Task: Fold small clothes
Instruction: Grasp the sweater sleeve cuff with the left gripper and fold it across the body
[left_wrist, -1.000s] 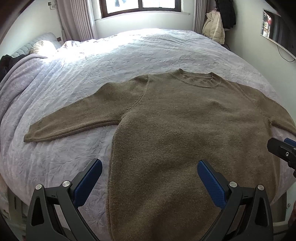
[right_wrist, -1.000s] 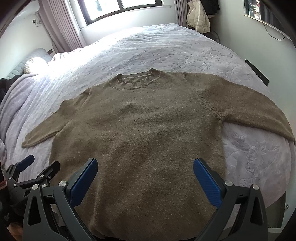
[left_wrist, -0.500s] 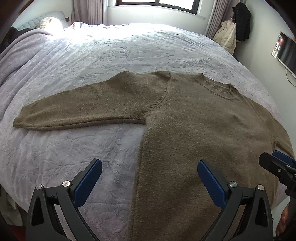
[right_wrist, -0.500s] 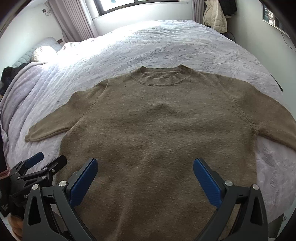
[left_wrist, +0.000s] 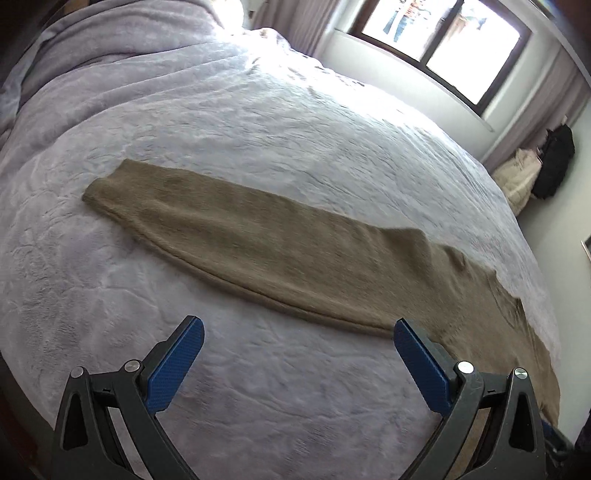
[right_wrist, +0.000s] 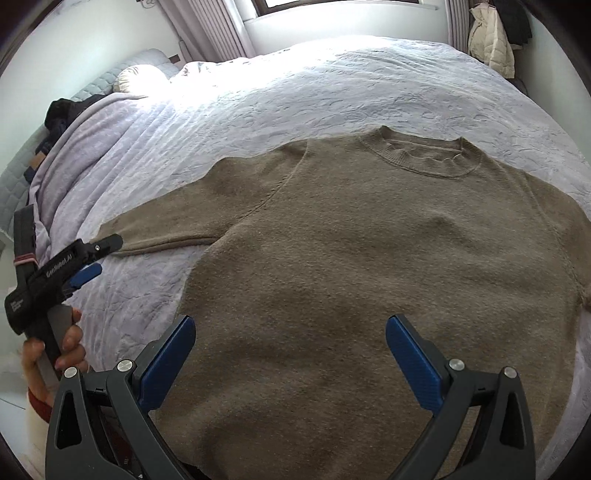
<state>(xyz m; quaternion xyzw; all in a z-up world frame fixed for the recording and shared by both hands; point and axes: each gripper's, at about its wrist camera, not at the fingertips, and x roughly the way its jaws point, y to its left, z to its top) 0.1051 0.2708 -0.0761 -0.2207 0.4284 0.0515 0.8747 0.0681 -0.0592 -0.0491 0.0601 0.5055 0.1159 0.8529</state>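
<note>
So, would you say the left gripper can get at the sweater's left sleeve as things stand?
Probably yes: the left gripper is open, the sleeve lies flat on the bedspread just ahead, nothing between them.

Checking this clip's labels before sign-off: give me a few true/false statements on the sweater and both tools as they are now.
1. The olive-brown knitted sweater lies flat on the pale lavender bedspread. True.
2. The left tool grips a sleeve. False: it is open, holding nothing.
3. The right tool is open above the sweater's body. True.
4. The sweater's left sleeve is folded over its body. False: it is stretched out sideways.
</note>
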